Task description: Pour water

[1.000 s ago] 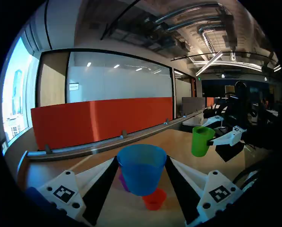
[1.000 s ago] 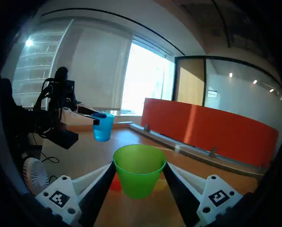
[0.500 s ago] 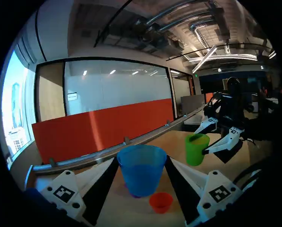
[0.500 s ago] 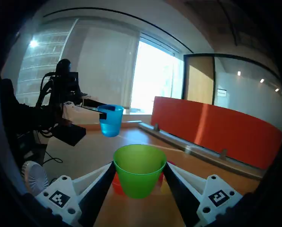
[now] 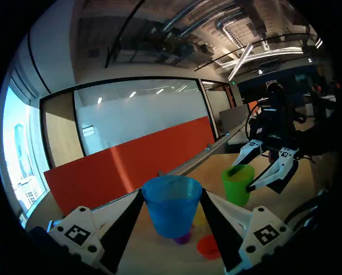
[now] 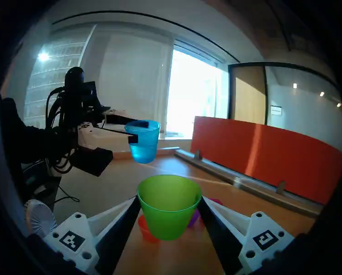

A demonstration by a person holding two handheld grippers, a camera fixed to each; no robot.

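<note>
Held blue cup (image 5: 172, 207) and green cup (image 6: 169, 213) have drawn closer.

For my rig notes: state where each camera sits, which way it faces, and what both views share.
Left gripper view: on the left gripper, looking past its blue cup to the orange partition; right gripper with green cup at right.
Right gripper view: on the right gripper, looking past its green cup to a window; left gripper farther off at left.
Shared: both cups, both grippers, partition, table.

Blown-out window (image 6: 191, 91) glare, fisheye-warped edges
</note>
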